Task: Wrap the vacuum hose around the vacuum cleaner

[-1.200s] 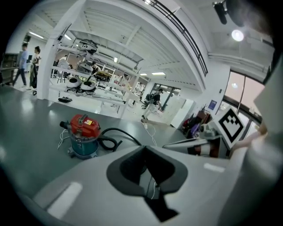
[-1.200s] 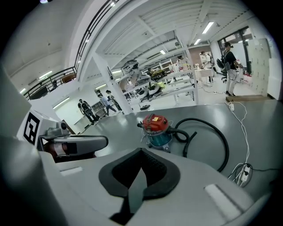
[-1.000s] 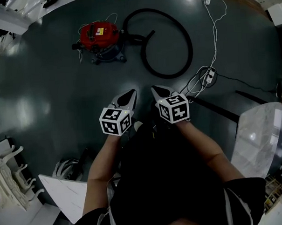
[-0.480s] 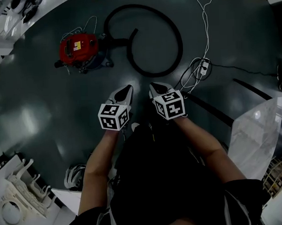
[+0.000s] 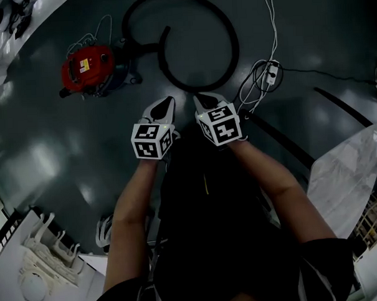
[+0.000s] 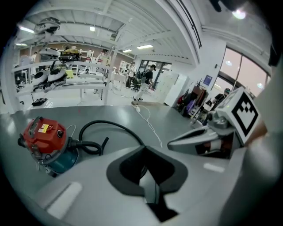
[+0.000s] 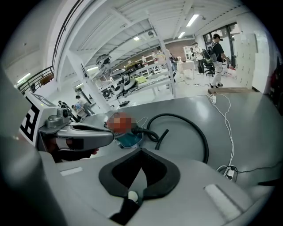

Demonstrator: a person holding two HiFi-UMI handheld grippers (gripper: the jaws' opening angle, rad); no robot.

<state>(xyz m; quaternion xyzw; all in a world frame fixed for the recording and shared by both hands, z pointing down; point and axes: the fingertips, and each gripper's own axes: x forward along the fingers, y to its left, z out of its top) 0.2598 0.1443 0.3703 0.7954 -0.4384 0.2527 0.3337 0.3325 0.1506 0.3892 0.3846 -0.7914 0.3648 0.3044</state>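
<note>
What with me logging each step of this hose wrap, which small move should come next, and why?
Probably open the right claw and lower it toward the near bend of the hose. It and the left claw are shut and empty, short of the hose, which lies in a loose loop on the floor beside the vacuum cleaner, not yet wrapped.

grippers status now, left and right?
Left gripper: closed, holding nothing.
Right gripper: closed, holding nothing.

Two bare forearms [image 5: 132, 208] reach forward side by side; left grey two-jaw gripper [image 5: 163, 105] and right grey two-jaw gripper [image 5: 203, 101] tilt downward, jaws together, empty
</note>
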